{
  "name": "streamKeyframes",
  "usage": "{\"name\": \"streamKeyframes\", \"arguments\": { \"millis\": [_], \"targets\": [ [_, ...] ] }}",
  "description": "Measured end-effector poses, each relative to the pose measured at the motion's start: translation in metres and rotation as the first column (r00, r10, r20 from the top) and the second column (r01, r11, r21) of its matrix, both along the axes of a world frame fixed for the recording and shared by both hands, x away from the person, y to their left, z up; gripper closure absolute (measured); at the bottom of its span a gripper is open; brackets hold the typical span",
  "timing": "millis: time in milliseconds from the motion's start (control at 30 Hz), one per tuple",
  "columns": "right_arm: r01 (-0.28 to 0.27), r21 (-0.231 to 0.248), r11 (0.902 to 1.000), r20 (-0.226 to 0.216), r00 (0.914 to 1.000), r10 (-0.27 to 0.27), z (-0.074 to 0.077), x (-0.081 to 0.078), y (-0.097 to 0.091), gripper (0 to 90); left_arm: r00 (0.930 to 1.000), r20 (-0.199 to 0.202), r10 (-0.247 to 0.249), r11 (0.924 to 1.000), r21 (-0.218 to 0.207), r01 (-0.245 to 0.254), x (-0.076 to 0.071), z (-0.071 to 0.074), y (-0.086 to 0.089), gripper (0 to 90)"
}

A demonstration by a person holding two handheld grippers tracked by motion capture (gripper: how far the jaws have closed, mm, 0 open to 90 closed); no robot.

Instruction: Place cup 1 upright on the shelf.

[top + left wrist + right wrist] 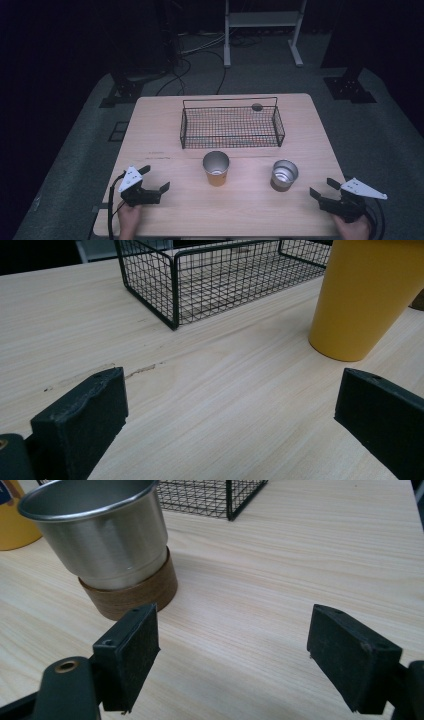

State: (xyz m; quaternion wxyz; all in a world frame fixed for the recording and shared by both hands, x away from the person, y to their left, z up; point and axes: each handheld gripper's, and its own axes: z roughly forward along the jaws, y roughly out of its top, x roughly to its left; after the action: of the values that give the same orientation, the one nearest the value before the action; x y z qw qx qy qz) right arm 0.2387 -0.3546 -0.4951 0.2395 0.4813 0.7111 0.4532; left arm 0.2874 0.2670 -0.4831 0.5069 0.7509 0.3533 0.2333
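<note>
Both my claws, left gripper (156,189) and right gripper (321,189), gape empty; yellow cup (216,169), steel cup (284,174) ahead untouched, wire basket (231,126) beyond empty.

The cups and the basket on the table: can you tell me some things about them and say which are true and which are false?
1. The yellow cup stands upright. True.
2. The silver cup lies inside the wire basket. False: it stands on the table, outside the basket.
3. The left tool is open. True.
4. The right tool grips the silver cup. False: it is open and apart from it.
5. The silver cup sits on a brown base. True.
</note>
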Motion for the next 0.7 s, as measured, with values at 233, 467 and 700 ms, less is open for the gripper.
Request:
{"name": "streamKeyframes", "arguments": {
  "millis": [233, 467, 700],
  "targets": [
    [-0.024, 0.004, 0.9997, 0.007, 0.9997, 0.024, 0.002, -0.001, 0.004, 19.6, 1.0000, -0.003, -0.003, 1.0000, -0.002, 0.003, 0.000, 0.000, 0.000, 0.0],
    [-0.057, -0.025, 0.9981, 0.025, 0.9980, 0.058, 0.006, -0.004, 0.012, 18.5, 0.9999, -0.002, -0.010, 0.9999, 0.000, 0.010, 0.000, 0.000, 0.000, 0.0],
    [-0.091, -0.047, 0.9947, 0.031, 0.9952, 0.093, 0.009, -0.007, 0.022, 16.6, 0.9999, -0.002, -0.012, 0.9999, -0.007, 0.012, 0.000, 0.000, 0.001, 0.0]
  ]
}}
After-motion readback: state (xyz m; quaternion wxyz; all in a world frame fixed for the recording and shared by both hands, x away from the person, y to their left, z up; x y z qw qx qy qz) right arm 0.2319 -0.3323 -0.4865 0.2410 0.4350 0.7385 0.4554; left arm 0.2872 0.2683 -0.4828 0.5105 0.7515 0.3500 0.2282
